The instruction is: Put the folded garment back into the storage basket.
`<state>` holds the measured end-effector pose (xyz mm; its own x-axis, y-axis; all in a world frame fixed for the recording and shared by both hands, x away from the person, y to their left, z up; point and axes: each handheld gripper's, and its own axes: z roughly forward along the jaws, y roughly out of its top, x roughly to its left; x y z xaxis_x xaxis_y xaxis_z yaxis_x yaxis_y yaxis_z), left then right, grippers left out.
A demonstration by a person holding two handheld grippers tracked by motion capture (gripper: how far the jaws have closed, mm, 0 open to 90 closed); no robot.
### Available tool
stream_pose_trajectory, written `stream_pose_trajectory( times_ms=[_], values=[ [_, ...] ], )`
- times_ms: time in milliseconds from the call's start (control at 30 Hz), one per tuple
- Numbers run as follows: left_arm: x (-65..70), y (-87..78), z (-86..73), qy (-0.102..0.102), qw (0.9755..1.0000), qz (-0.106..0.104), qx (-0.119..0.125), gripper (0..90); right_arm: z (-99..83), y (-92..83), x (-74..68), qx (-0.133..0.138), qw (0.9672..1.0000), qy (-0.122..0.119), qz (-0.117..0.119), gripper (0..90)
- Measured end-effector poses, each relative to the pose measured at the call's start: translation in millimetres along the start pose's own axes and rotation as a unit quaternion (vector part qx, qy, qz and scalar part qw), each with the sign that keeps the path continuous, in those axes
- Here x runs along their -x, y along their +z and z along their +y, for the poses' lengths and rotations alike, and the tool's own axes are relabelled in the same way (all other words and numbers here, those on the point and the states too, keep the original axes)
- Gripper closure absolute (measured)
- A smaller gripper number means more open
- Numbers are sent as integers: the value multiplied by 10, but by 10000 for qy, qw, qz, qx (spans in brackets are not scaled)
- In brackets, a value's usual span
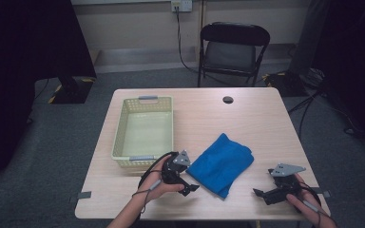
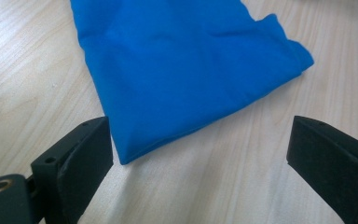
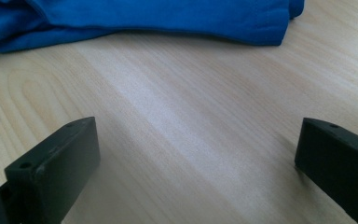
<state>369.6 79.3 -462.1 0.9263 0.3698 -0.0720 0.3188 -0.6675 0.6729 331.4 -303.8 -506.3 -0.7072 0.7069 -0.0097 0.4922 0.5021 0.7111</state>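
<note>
A folded blue cloth [image 1: 222, 163] lies on the wooden table [image 1: 252, 118], right of the middle. My left gripper [image 1: 190, 186] sits just left of the cloth's near corner, jaws open and empty. In the left gripper view the cloth [image 2: 182, 70] spreads ahead, its corner close to the left jaw. My right gripper [image 1: 262, 194] rests near the front right edge, open, with bare wood between its jaws. The right gripper view has the cloth [image 3: 158, 18] lying across the top, some way off.
A pale yellow-green plastic basket [image 1: 145, 130] with nothing in it stands on the table's left half, just beyond my left hand. A small dark round hole cover [image 1: 227, 99] is near the far edge. A black folding chair [image 1: 233, 47] stands behind the table.
</note>
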Motion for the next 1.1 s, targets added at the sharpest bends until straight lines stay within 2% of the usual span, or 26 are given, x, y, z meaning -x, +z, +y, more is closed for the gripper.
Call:
stream_pose_trajectory(
  times_ms=[133,300,433,767,1100],
  values=[
    [18,25,75,43,10000,-13,9,52,0,0,0,-1,10000,2,0,0],
    [29,73,136,-55,9999,-118,97,52,0,0,-1,-1,10000,3,0,0],
    [36,142,192,-11,9999,-121,86,52,0,0,0,0,10000,-2,0,0],
    [39,202,295,33,9999,-54,131,50,0,0,0,0,10000,-1,0,0],
    [12,284,382,-81,9998,44,197,42,0,0,0,0,10000,-1,0,0]
  ],
)
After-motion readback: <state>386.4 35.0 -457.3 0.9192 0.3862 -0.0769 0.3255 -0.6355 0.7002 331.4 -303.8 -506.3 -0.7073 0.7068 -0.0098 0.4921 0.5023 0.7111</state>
